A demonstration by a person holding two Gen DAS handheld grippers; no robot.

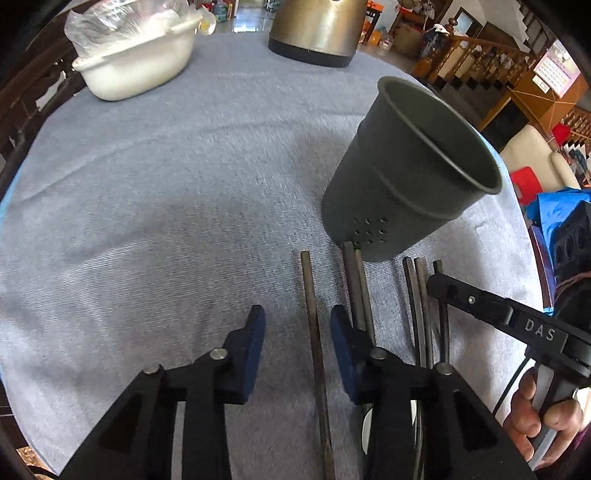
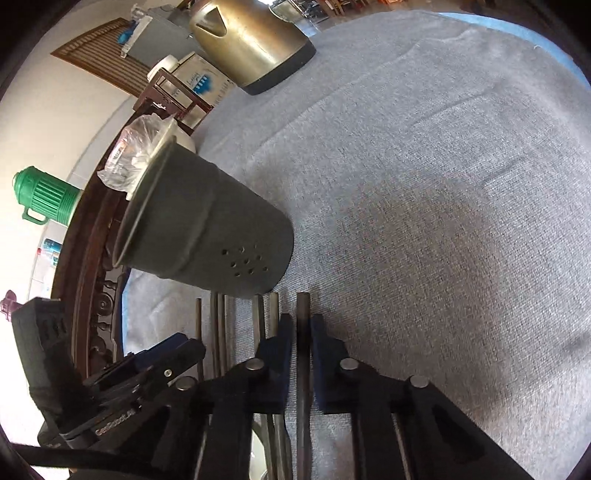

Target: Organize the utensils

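Fingers (image 1: pixel 255 332) on the left gripper (image 1: pixel 297 321) had chunky blue pads and sat partly open around the leftmost handle (image 1: pixel 312 332), a flat, dull, dark metal strip, with a gap on both sides, so nothing was pinched. In that left wrist view five more skinny handles (image 1: pixel 421 295) lay side by side to the right on the grey-blue woven cloth (image 1: pixel 166 221). The holder (image 1: pixel 399 192), a dark matte tapered metal cup with a rolled rim and a cluster of small holes, stood just beyond their tips. The right gripper (image 1: pixel 437 284) reached in over the rightmost handle (image 1: pixel 443 317), with a hand (image 1: pixel 546 417) on its grip. A brassy kettle (image 1: pixel 314 33) and a white plastic tub (image 1: pixel 136 62) with a crinkly clear bag stood further back. From the right wrist view, the right gripper (image 2: pixel 301 325) was clamped tight on that rightmost handle (image 2: pixel 303 306). The holder (image 2: pixel 207 229) stood up and left of it, and the left gripper (image 2: pixel 184 347) poked in from the left.
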